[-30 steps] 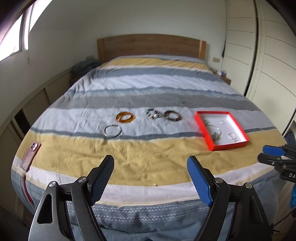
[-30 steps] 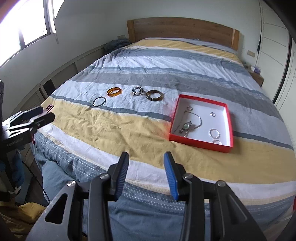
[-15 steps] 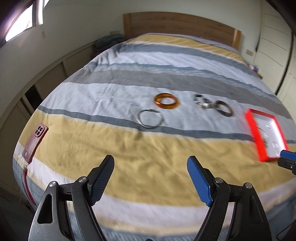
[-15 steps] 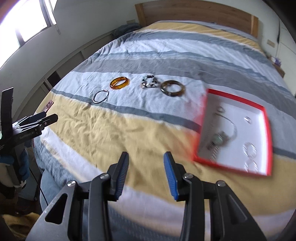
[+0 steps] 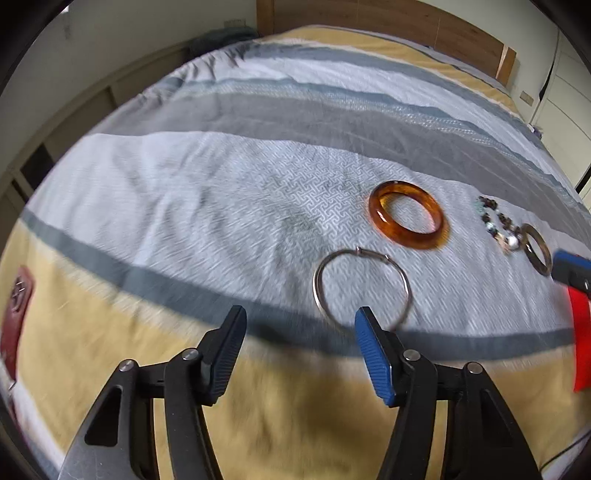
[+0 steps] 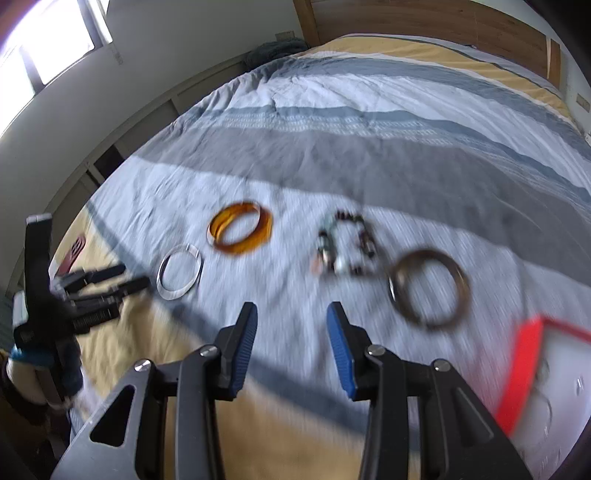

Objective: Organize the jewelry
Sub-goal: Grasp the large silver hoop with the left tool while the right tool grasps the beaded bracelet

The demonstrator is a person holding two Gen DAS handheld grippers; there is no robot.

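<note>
Four pieces lie in a row on the striped bedspread: a thin silver bangle (image 5: 361,288) (image 6: 180,271), an amber bangle (image 5: 408,215) (image 6: 241,229), a beaded bracelet (image 5: 498,227) (image 6: 347,248) and a dark brown bangle (image 5: 536,250) (image 6: 428,291). My left gripper (image 5: 299,343) is open and empty, just short of the silver bangle. My right gripper (image 6: 291,334) is open and empty, in front of the beaded bracelet. A red tray (image 6: 524,373) holding small jewelry sits at the right.
A dark red phone (image 5: 16,314) lies near the bed's left edge. The left gripper shows in the right wrist view (image 6: 103,284), and the right gripper's tip in the left wrist view (image 5: 570,267). A wooden headboard (image 6: 424,18) stands at the far end.
Both grippers have moved forward and down toward the row of bangles. The jewelry looks much larger now. The jaws have stayed open.
</note>
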